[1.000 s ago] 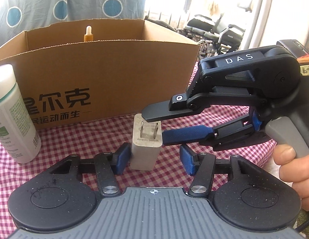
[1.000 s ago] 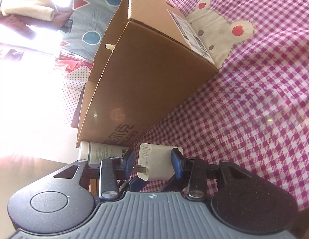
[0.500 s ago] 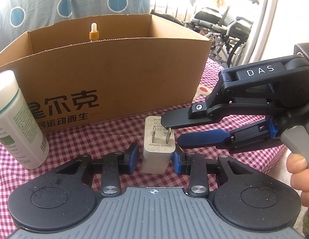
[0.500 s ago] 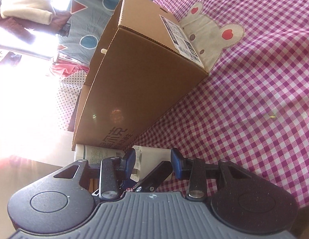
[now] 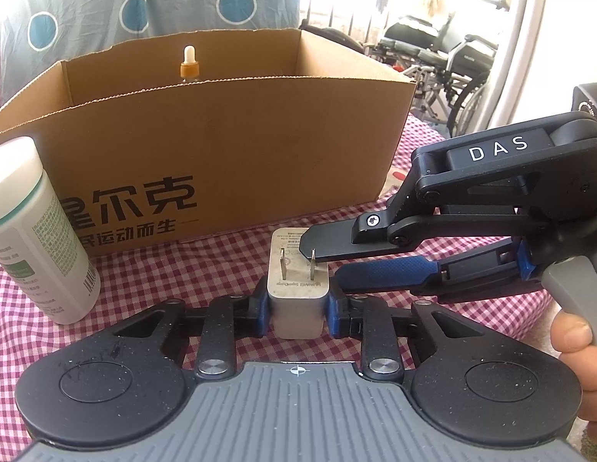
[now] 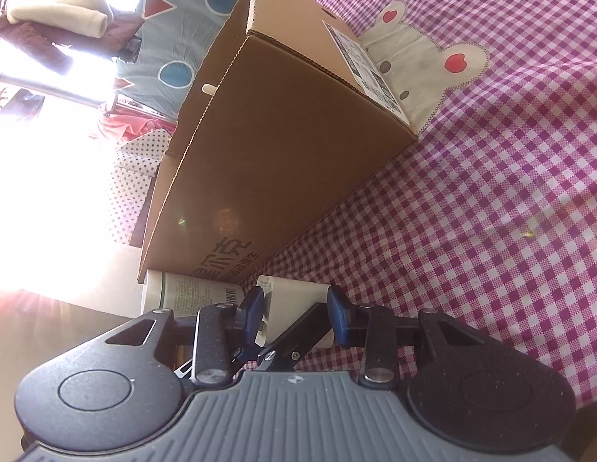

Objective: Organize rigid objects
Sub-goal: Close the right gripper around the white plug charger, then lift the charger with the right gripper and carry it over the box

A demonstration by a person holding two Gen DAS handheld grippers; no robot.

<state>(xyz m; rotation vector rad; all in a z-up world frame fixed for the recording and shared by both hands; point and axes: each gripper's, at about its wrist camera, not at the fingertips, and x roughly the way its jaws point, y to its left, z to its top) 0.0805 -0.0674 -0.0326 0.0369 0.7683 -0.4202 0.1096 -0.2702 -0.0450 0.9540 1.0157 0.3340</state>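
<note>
A white wall charger [image 5: 298, 296] stands on the checked cloth with its two prongs facing up. My left gripper [image 5: 298, 308] is shut on its sides, both blue pads pressing. My right gripper [image 5: 321, 261] comes in from the right, rolled on its side. Its black upper finger hovers over the prongs and its blue lower finger ends just right of the charger. Its jaws are closing and do not press on the charger. In the right wrist view the charger [image 6: 294, 292] shows between the right gripper's [image 6: 296, 315] fingers. The open cardboard box [image 5: 221, 146] stands just behind.
A dropper bottle [image 5: 189, 63] stands inside the box at the back. A white bottle with a green label [image 5: 32, 231] stands left of the charger. A hand [image 5: 575, 346] grips the right tool. Wheelchairs [image 5: 444, 61] are parked beyond the table. A rabbit patch [image 6: 421, 61] lies by the box.
My left jaws have closed onto the charger's sides. The right gripper has drawn back to the right, so its lower finger no longer reaches the charger.
</note>
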